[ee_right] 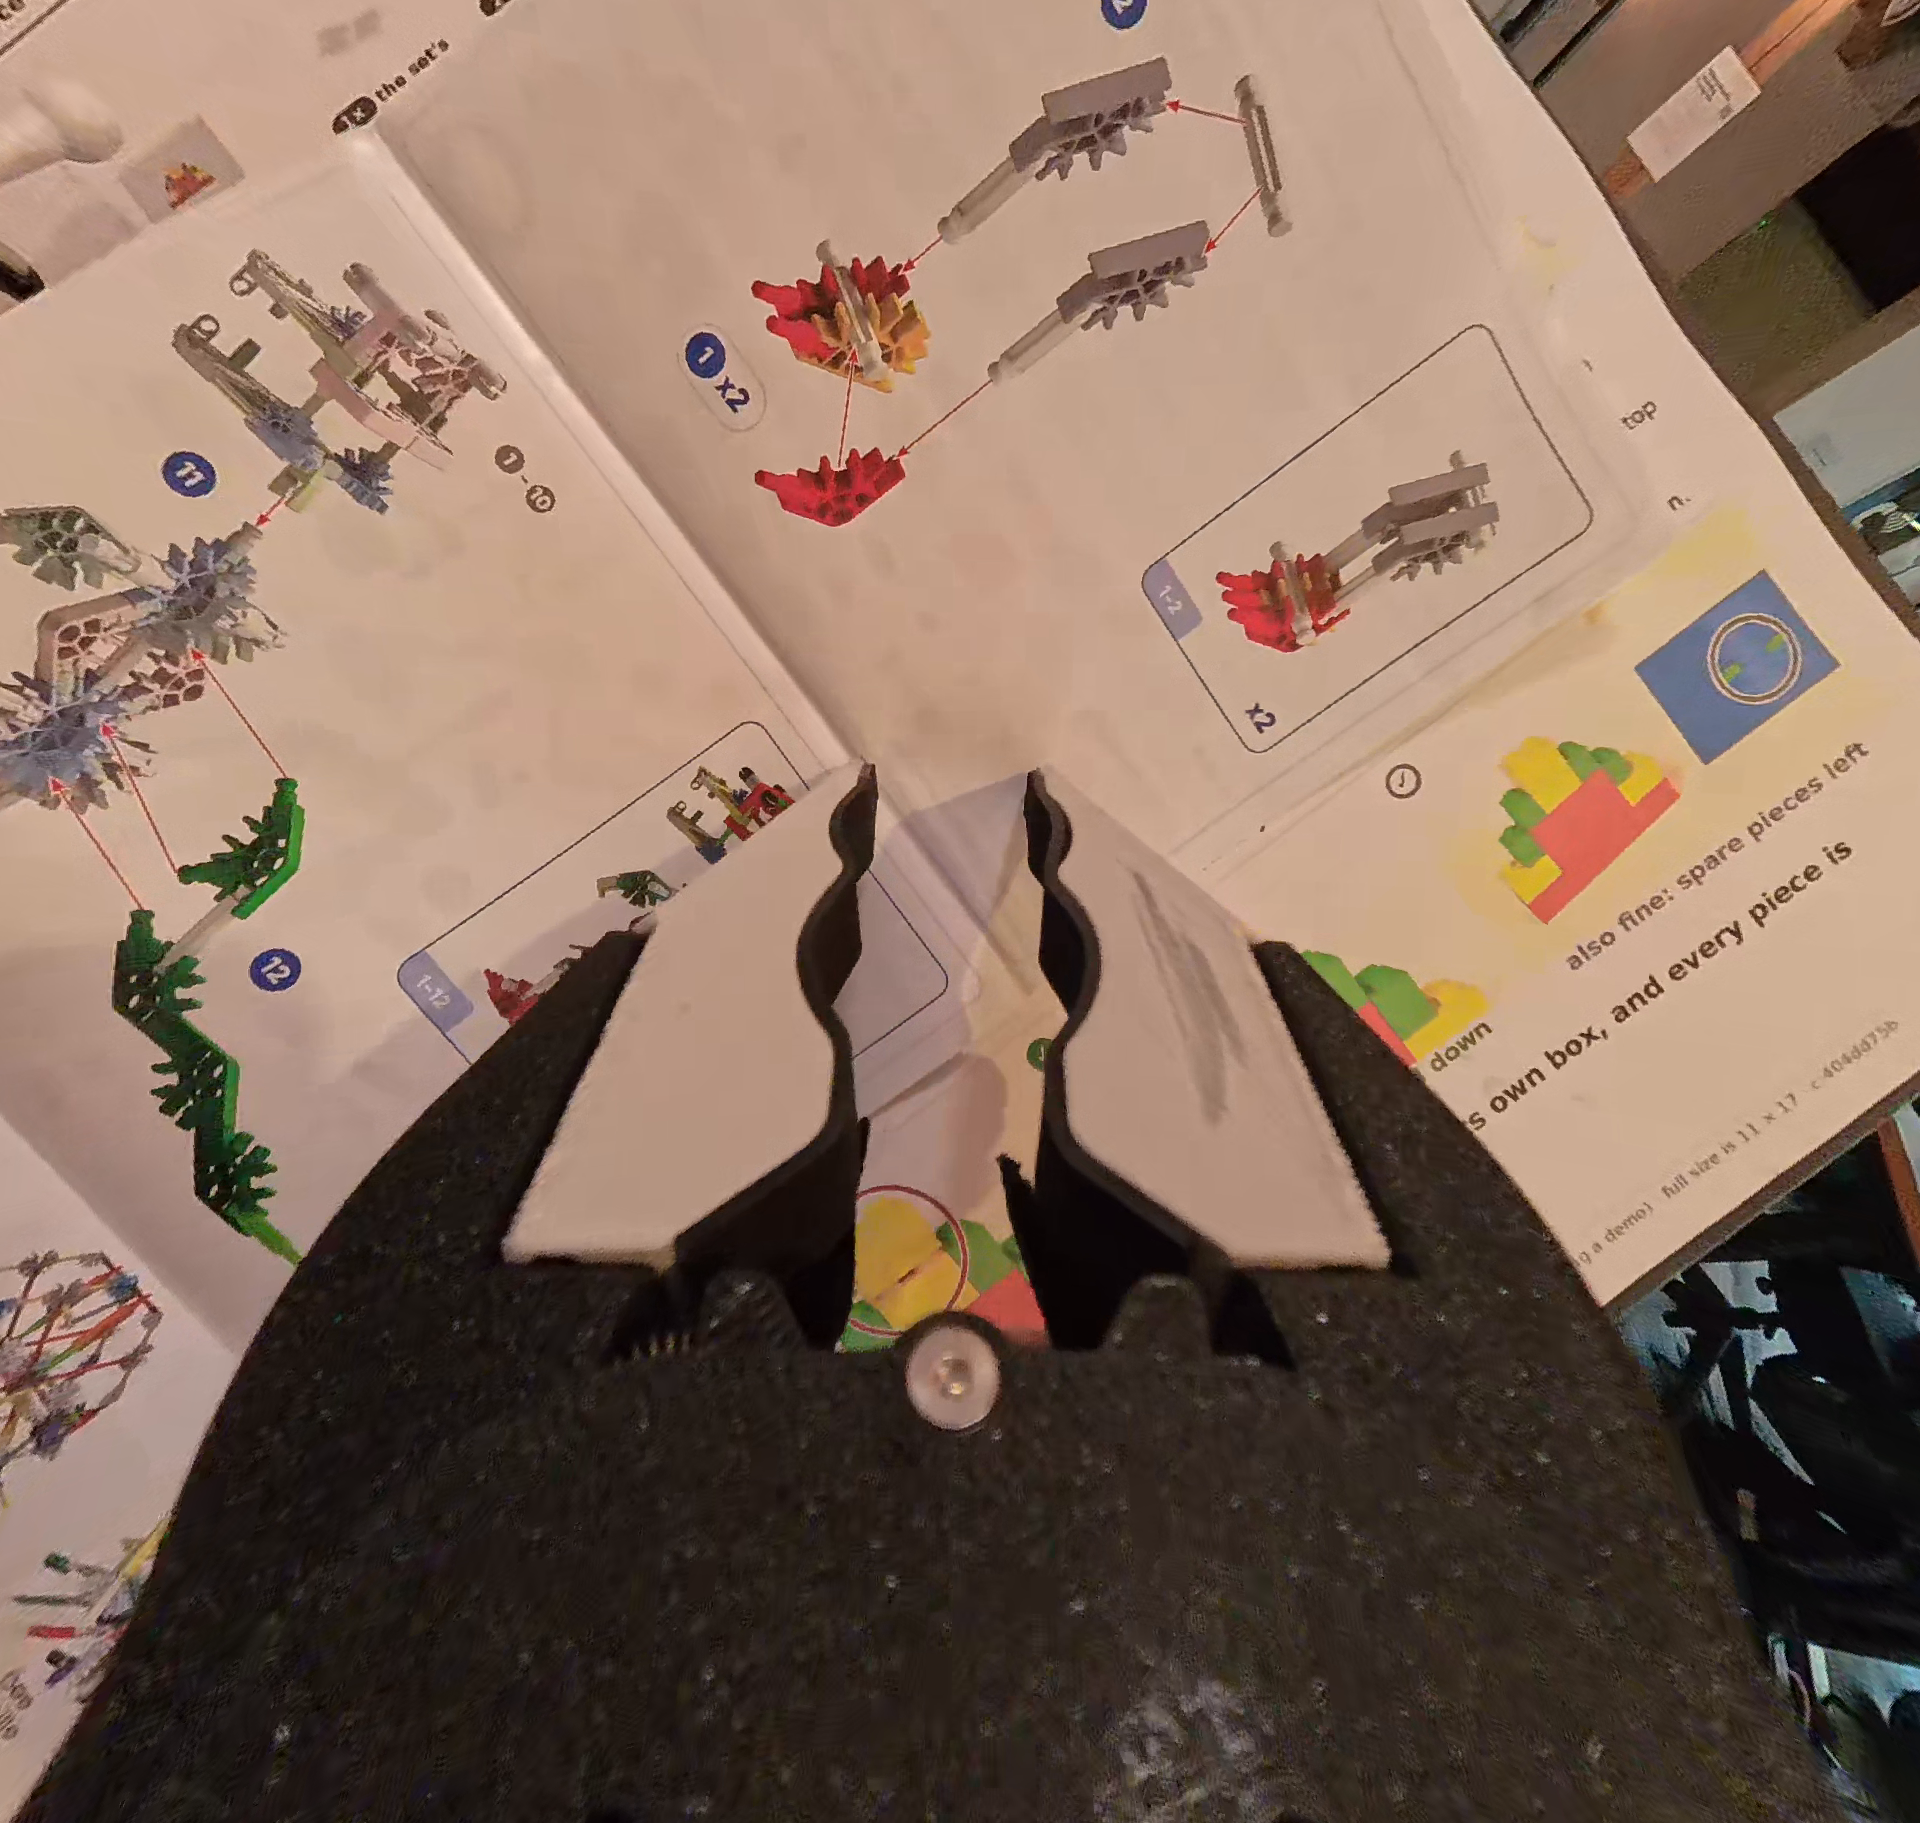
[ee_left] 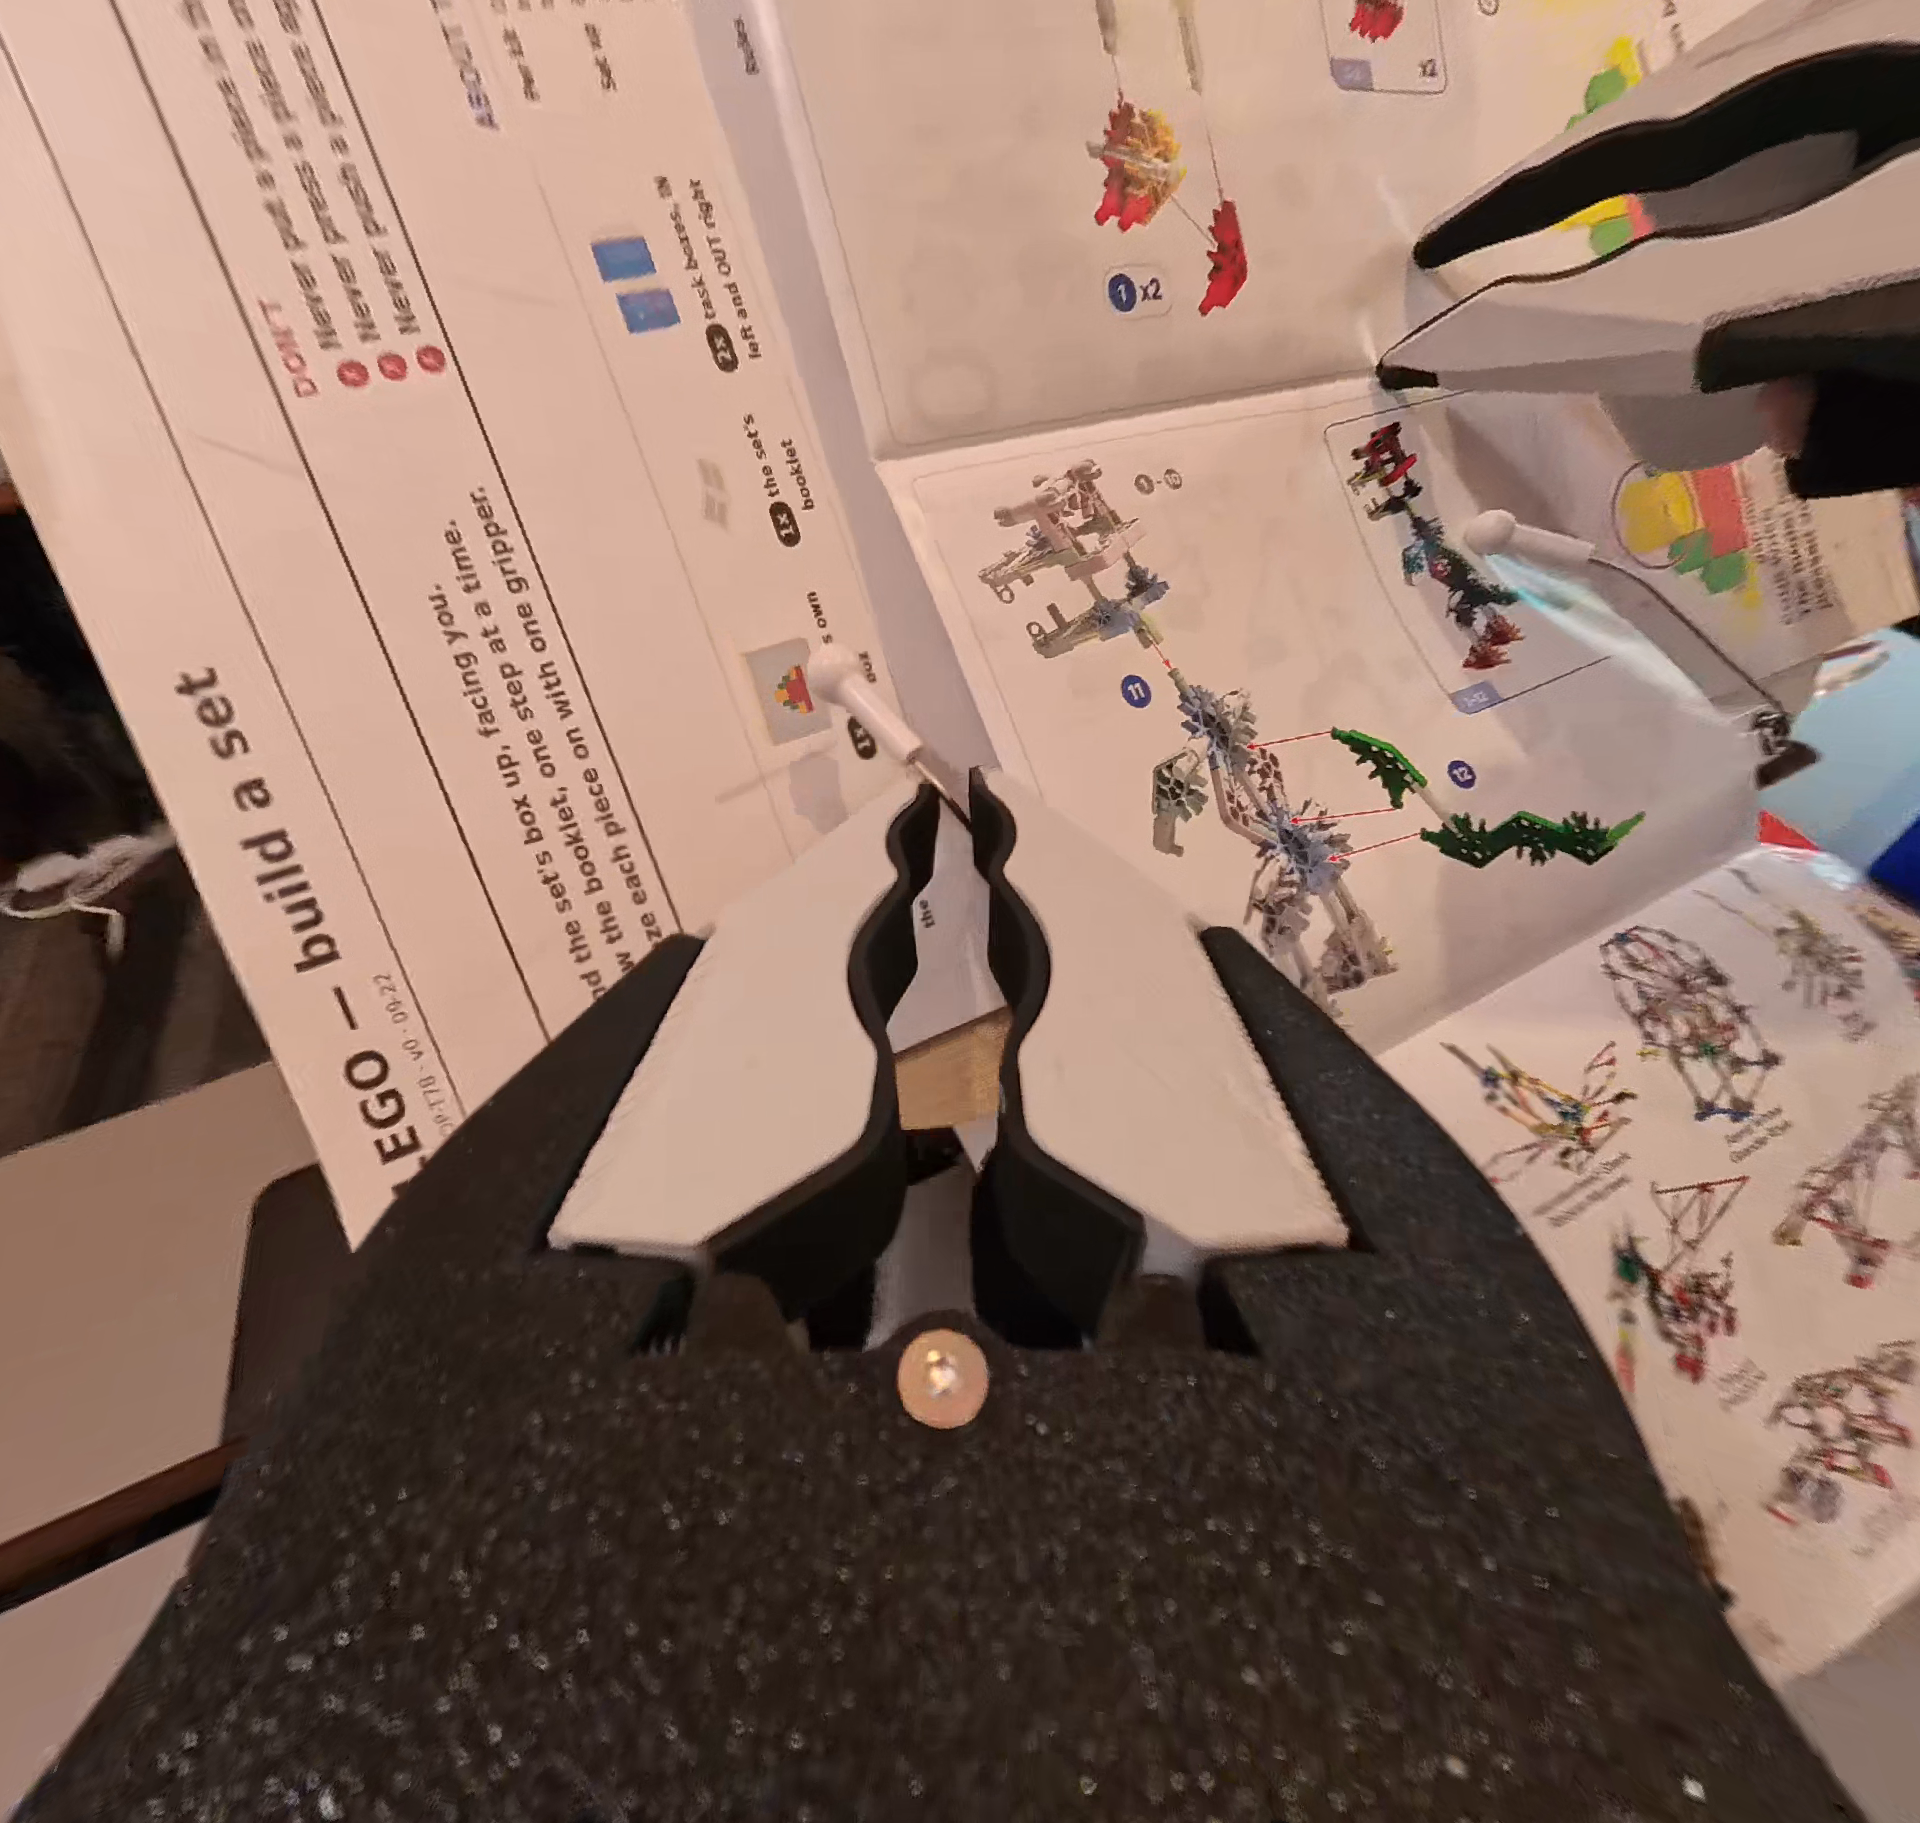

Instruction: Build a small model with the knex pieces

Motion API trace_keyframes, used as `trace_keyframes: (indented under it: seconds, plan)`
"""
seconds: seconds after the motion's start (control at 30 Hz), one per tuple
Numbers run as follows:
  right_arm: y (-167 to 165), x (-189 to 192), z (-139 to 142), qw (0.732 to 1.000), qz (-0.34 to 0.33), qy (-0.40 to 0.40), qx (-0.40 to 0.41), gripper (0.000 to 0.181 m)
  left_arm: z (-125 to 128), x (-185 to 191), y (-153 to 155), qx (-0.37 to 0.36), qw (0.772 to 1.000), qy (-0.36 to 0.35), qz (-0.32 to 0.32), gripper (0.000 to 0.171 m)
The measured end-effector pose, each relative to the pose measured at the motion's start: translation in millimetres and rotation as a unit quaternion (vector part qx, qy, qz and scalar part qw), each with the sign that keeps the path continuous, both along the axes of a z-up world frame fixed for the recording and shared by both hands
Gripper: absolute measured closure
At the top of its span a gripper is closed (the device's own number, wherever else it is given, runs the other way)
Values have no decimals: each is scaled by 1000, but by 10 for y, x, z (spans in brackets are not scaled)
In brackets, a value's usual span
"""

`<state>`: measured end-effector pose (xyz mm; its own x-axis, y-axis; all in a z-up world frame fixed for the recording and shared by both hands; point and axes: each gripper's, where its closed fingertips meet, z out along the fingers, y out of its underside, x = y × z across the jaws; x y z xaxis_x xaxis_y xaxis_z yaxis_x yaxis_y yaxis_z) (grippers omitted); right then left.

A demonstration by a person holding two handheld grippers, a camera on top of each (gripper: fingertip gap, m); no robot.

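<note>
My left gripper (ee_left: 951, 788) is almost closed on the thin metal end of a white-handled pin (ee_left: 847, 693). The pin sticks out past the tips, over the left edge of an open picture booklet (ee_left: 1039, 547). My right gripper (ee_right: 951, 786) is open and holds nothing. It hovers low over the booklet's centre fold (ee_right: 966, 838), and a raised page edge lies between its fingers. The right gripper also shows in the left wrist view (ee_left: 1403, 319), at the upper right. Below it a second white peg (ee_left: 1496, 532) lies beside a curved clear sheet (ee_left: 1662, 651).
The booklet lies on a large white printed instruction sheet (ee_left: 416, 526), which also shows in the right wrist view (ee_right: 1662, 890). A leaflet with pictures of models (ee_left: 1662, 1150) lies beside it. The sheet's edge and a dark drop are at right (ee_right: 1766, 1358), with shelving beyond (ee_right: 1766, 59).
</note>
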<state>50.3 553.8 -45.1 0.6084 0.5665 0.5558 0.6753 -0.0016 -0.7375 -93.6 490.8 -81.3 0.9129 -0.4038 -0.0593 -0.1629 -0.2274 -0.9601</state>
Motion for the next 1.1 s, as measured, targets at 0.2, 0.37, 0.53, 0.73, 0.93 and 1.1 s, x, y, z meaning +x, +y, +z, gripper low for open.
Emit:
trace_keyframes:
  seconds: [0.2,0.37,0.53,0.73,0.93,1.1]
  plan:
    - [-12,-40,-31,1000,-3,-2,9,153,46,18,-44,77,994,72,-5,167]
    - [-23,-84,-20,1000,-4,-10,19,157,20,18,-3,127,954,270,-18,165]
    - [-35,-41,-1,999,-11,-27,28,161,54,145,26,175,877,444,-48,165]
    - [-44,10,13,999,-19,-27,21,160,40,171,44,199,874,442,-43,166]
    - [-108,-89,-58,998,-9,-53,23,157,54,221,45,241,835,492,-51,167]
    - [-119,-76,-47,999,-5,-32,1,156,38,208,40,260,818,510,-57,167]
